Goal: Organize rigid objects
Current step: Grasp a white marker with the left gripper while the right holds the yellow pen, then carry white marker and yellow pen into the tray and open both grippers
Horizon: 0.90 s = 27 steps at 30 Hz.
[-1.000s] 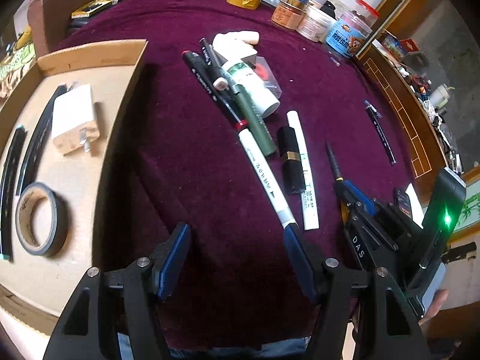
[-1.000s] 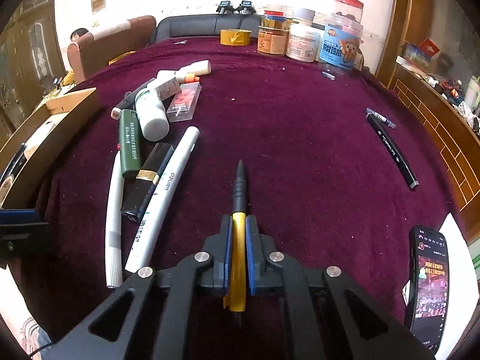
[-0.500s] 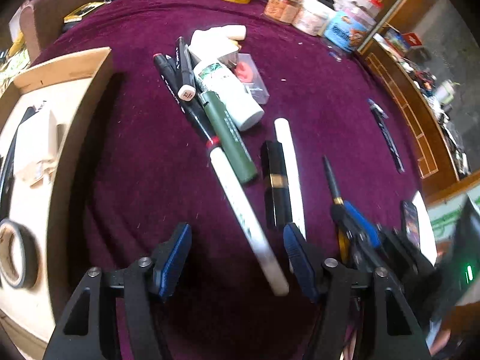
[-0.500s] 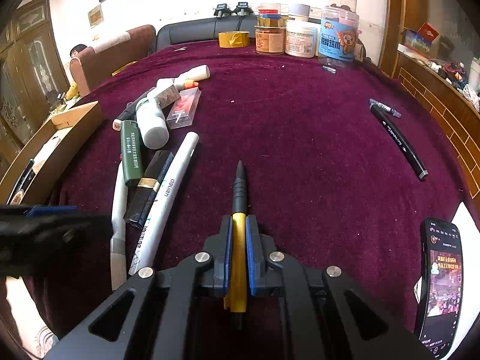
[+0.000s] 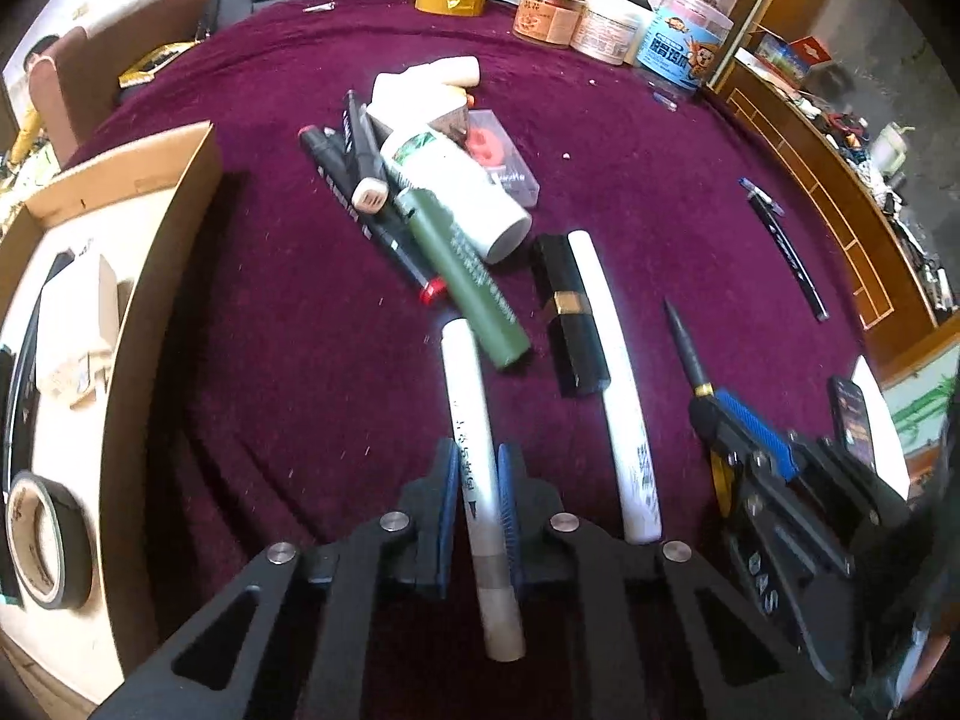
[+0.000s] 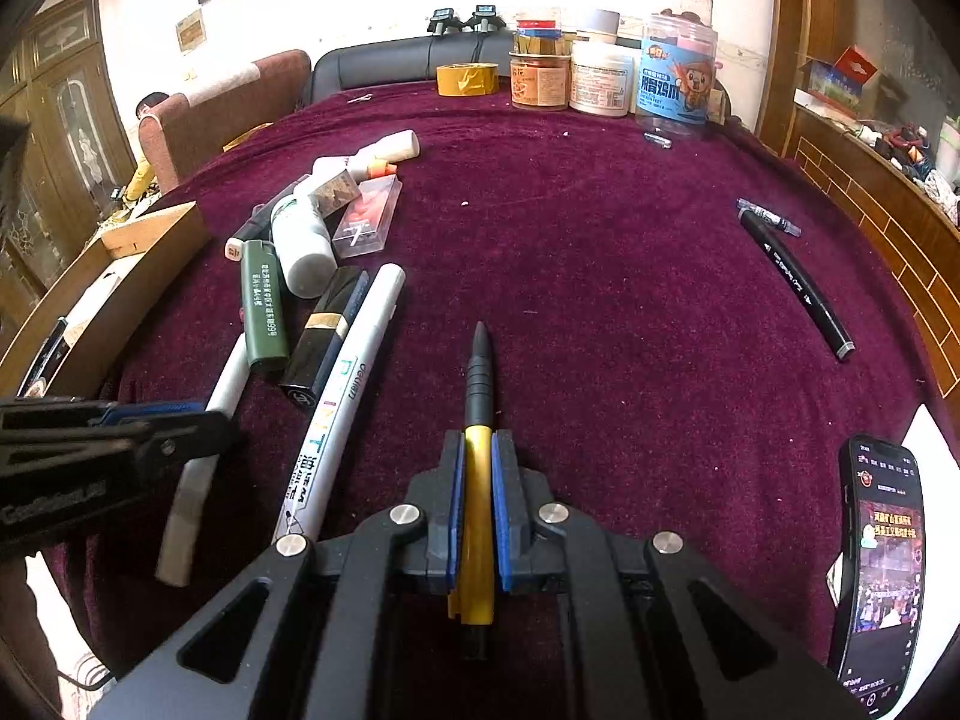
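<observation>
Maroon tablecloth [image 5: 630,138], white marker [image 5: 474,438], green lighter [image 5: 462,282], yellow-and-black pen [image 6: 478,468], blue-padded tongs [image 5: 478,501].

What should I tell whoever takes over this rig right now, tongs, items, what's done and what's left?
Left tongs: jaws have just been closing, now shut on the white marker.
Right tongs: shut on the yellow pen, tip forward over the cloth.
Cardboard box, at the left: already holds a tape roll and a white charger.
Left on the cloth: green lighter, black lipstick, second white marker, white bottle, black markers, lone black pen far right.
</observation>
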### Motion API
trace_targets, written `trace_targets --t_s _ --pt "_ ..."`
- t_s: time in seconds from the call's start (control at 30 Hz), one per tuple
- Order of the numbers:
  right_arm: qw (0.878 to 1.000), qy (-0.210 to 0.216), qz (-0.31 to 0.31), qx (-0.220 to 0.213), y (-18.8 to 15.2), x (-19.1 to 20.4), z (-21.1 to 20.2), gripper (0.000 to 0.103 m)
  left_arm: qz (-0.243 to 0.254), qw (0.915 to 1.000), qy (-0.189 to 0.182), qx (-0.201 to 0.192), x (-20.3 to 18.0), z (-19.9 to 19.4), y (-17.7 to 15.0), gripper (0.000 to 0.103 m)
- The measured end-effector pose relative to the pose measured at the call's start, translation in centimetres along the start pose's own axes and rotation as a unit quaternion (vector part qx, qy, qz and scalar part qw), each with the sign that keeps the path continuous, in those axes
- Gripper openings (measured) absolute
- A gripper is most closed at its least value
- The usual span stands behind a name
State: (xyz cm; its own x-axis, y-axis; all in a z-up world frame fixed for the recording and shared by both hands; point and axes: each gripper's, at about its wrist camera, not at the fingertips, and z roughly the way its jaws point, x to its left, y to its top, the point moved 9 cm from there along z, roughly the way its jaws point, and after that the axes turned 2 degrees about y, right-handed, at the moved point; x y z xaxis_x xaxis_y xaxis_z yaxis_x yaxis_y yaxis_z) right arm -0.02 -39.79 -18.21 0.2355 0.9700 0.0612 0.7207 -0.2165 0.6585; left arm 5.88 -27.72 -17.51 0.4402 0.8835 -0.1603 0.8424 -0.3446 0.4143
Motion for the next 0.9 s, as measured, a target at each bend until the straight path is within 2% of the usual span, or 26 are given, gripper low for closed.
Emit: trace_targets --t_s 0.13,0.27,0.33,0.4,0.5,0.63,0.73,0.9 --pt "1.0 -0.003 -0.001 -0.001 0.0 0.0 0.0 0.008 -0.007 1.0 -0.007 0.002 0.0 -0.1 -0.4 0.013" --pt "1.0 -0.003 0.001 -0.001 0.0 0.0 0.0 0.008 0.016 0.9995 0.023 -0.012 -0.6 0.1 0.0 0.013" --pt "1.0 -0.003 0.001 -0.001 0.0 0.0 0.0 0.008 0.018 0.9995 0.024 -0.015 -0.6 0.1 0.1 0.013" --pt "1.0 -0.002 0.0 -0.001 0.0 0.0 0.0 0.008 0.013 0.9998 0.01 -0.013 -0.3 0.1 0.1 0.012" --pt "1.0 -0.003 -0.001 -0.002 0.0 0.0 0.0 0.008 -0.024 0.999 -0.037 -0.006 0.9 -0.4 0.0 0.012" --pt "1.0 -0.006 0.004 -0.011 0.1 -0.2 -0.4 0.008 -0.09 0.989 -0.118 0.0 2.8 -1.8 0.4 0.011" --pt "1.0 -0.011 0.008 -0.025 0.3 -0.3 -0.8 0.008 -0.096 0.987 -0.126 -0.029 3.5 -3.8 0.8 0.011" --pt "0.999 0.011 0.024 -0.046 0.5 -0.4 -1.9 0.008 -0.108 0.9831 -0.144 -0.033 4.1 -5.9 0.6 0.011"
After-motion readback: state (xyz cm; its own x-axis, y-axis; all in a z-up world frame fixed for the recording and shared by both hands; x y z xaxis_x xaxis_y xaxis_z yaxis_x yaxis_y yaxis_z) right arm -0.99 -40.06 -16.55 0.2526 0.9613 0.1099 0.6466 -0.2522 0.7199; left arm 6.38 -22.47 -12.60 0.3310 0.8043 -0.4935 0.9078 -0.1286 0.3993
